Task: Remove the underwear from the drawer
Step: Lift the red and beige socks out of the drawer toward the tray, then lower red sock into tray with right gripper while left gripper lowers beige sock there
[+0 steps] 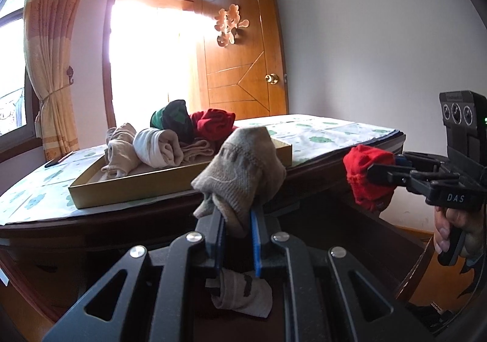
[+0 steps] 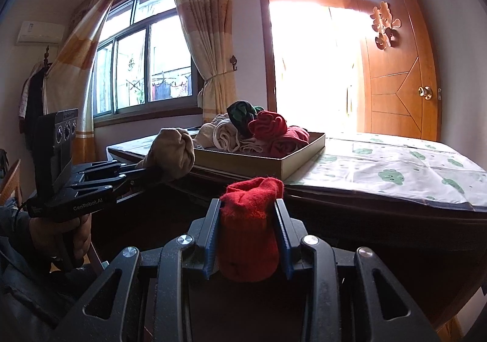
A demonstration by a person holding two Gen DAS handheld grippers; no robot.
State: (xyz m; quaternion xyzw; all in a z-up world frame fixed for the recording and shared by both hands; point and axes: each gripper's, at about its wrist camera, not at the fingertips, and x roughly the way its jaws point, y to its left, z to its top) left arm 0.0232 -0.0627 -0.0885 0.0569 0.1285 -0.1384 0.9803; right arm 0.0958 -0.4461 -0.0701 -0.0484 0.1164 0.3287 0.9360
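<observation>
Clamped mid-bundle in the left gripper [image 1: 237, 238], a soft beige roll [image 1: 243, 171] sags lightly, while the right gripper [image 2: 248, 238] pinches a red roll [image 2: 249, 226].

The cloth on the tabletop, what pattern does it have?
The cloth is white with scattered green cloud-like shapes, clearest in the right wrist view.

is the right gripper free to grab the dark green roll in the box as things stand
Probably not yet. The right gripper is shut on a red bundle, so its jaws are full. The dark green roll sits exposed atop the pile in the box.
</observation>
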